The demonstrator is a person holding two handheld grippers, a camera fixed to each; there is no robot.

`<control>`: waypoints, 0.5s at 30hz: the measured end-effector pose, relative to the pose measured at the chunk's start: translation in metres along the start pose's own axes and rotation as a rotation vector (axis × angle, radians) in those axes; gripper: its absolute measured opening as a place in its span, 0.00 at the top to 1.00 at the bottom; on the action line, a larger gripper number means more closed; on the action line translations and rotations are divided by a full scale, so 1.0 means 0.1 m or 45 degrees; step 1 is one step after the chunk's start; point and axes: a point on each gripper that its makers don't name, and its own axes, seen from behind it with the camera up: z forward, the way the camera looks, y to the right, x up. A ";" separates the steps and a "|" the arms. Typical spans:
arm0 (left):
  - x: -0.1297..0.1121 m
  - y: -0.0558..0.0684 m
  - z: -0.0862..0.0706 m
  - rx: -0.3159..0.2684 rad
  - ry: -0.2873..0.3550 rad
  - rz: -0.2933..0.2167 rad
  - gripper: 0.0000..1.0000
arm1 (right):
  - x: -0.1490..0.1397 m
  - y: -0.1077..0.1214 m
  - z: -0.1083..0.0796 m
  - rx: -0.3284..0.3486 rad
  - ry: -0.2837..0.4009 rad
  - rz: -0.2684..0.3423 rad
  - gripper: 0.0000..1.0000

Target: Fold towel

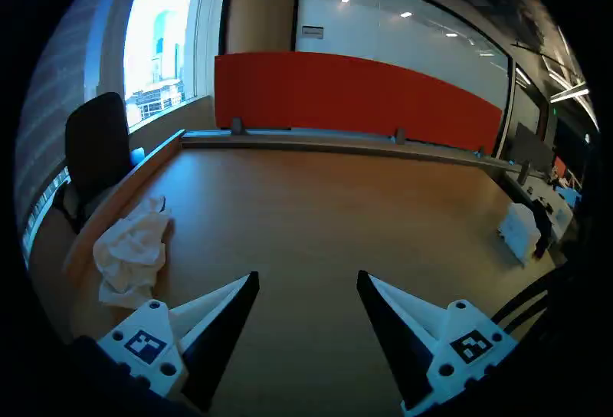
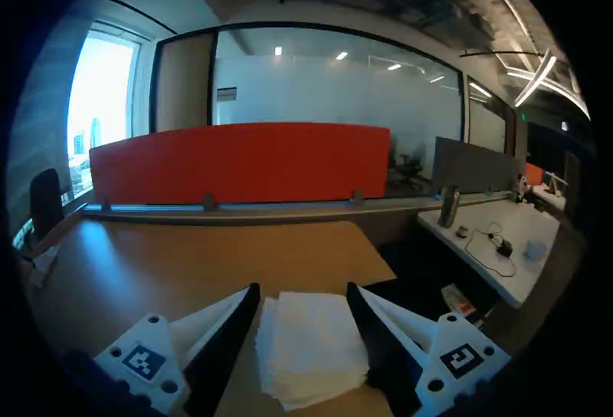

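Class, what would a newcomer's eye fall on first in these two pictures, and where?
The bright red divider panel along the far edge of the wooden desk stands out first. A crumpled white towel lies near the desk's left edge in the left gripper view, and a stack of folded white towels sits between the fingers of the open right tool.

Table (image 1: 322,202): smooth wood, slight sheen. Crumpled towel (image 1: 132,252), lower left: soft white cloth. Folded stack (image 2: 310,348): matt white cloth. Divider (image 1: 352,99): matt red.
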 end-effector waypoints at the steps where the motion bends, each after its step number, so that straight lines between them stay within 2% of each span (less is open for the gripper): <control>1: 0.03 -0.02 0.00 0.004 0.015 -0.007 0.05 | 0.01 -0.01 0.00 0.002 0.001 0.000 0.13; 9: 0.37 -0.16 -0.01 0.046 0.178 -0.038 0.05 | 0.08 -0.06 -0.03 0.011 0.029 0.008 0.13; 15: 0.56 -0.22 -0.01 0.057 0.267 -0.047 0.05 | 0.20 -0.13 -0.06 0.023 0.087 0.018 0.11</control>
